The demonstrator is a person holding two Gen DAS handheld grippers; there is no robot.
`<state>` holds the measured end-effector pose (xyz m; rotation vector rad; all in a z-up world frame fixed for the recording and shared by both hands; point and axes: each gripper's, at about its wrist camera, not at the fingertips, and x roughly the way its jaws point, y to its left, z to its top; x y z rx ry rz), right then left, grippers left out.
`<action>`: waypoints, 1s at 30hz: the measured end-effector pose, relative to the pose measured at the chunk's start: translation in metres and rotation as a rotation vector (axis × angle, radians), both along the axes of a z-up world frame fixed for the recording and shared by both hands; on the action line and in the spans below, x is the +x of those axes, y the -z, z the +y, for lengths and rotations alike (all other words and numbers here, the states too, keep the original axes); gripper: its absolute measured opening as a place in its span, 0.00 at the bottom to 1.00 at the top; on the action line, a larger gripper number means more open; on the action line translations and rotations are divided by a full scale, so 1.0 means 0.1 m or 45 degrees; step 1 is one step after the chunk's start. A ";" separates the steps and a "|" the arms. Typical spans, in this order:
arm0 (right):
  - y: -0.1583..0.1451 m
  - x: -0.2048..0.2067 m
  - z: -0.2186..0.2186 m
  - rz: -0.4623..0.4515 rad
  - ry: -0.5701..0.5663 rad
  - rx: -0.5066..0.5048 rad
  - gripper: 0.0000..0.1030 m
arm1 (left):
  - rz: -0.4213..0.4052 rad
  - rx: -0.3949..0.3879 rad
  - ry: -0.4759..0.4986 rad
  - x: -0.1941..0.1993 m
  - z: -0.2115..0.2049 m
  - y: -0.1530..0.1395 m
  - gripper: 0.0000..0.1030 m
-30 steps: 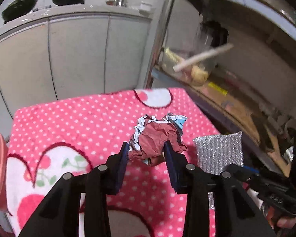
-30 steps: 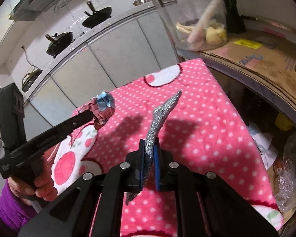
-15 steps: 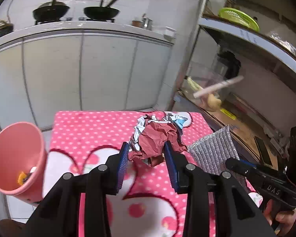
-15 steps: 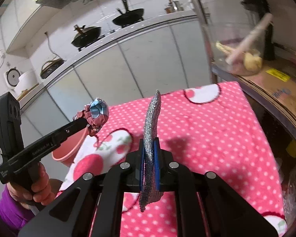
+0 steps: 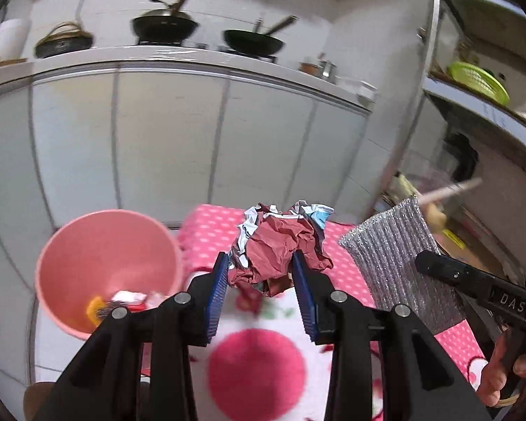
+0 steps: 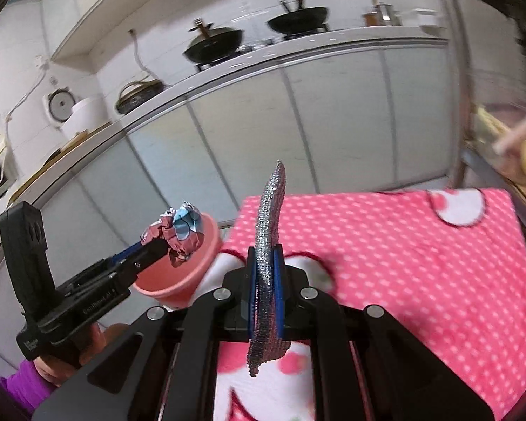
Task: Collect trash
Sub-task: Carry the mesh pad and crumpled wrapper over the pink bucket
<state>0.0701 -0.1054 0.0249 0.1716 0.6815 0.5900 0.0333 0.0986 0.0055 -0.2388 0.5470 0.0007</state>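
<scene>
My left gripper is shut on a crumpled maroon and silver wrapper, held in the air above the pink polka-dot table. Left of it stands a pink bin with some scraps inside. In the right wrist view the same wrapper hangs over the pink bin at the left gripper's tip. My right gripper is shut on a flat silver foil pouch seen edge-on; this pouch shows flat at the right of the left wrist view.
White cabinets under a counter with two woks lie behind the table. A metal rack with a green basket and a jar stands on the right. A hand in a purple sleeve holds the left gripper.
Both grippers have risen and swung left, each keeping its grip. The pink bin has come into view, and the wrapper now hangs over it in the right wrist view.
</scene>
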 end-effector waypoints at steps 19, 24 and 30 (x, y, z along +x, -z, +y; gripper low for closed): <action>0.05 0.31 1.79 0.004 -0.335 -0.077 0.09 | 0.036 -0.062 -0.362 -0.26 1.30 0.20 0.35; 0.16 0.38 2.11 0.027 -0.362 -0.093 0.09 | 0.088 -0.099 -0.433 -0.22 1.59 0.36 0.35; 0.38 0.54 2.34 0.067 -0.343 -0.118 0.09 | 0.142 -0.130 -0.476 -0.13 1.81 0.53 0.35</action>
